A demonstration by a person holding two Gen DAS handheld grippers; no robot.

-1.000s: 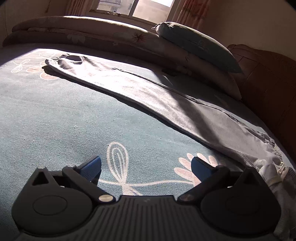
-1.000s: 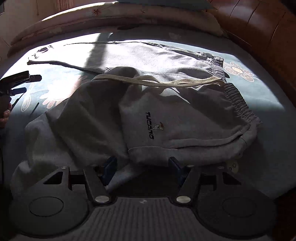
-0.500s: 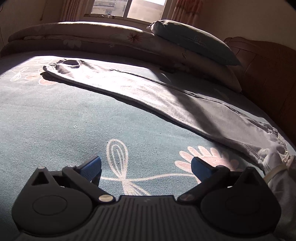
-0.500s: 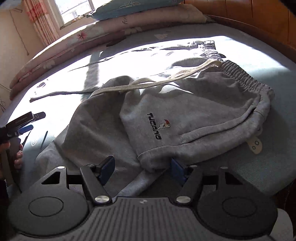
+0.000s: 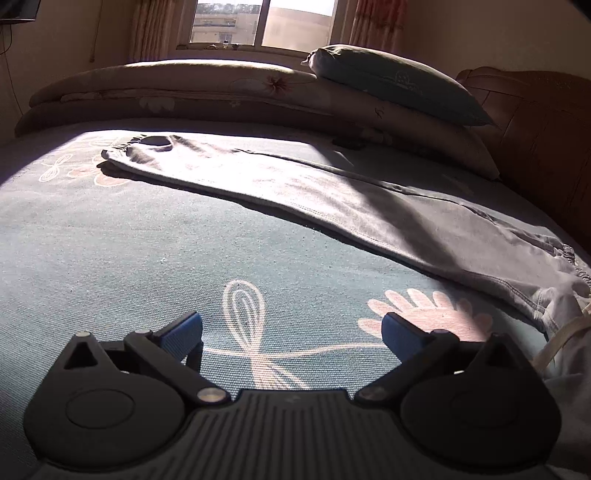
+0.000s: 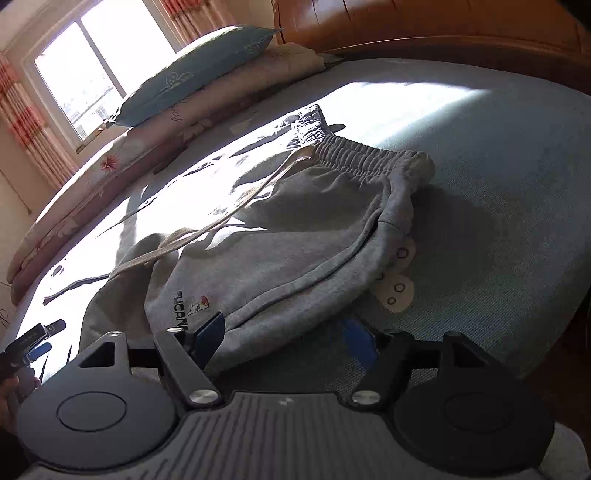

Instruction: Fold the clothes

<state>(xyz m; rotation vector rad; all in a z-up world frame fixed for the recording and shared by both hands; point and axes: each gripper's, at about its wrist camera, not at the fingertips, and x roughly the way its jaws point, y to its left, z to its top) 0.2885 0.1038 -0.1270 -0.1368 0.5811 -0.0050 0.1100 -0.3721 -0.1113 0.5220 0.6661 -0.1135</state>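
Sunlit bed [image 5: 110,258] with grey sweatpants [image 6: 295,236] partly doubled over, one leg [image 5: 295,192] stretched out — both grippers' fingers spread and holding nothing, left [image 5: 291,328] over bare cover, right [image 6: 284,339] at the near hem — best pinched squarely, seams aligned.

Both wrist views low over bed [image 5: 110,258] (facing window [image 5: 258,22]), sharing sweatpants [image 6: 295,240].

Grey sweatpants [image 6: 295,236]; teal floral bedspread [image 5: 110,258]

Harsh window [image 5: 260,22] sunlight blows out the bedspread [image 6: 498,155]; deep shadows, fisheye-warped edges.
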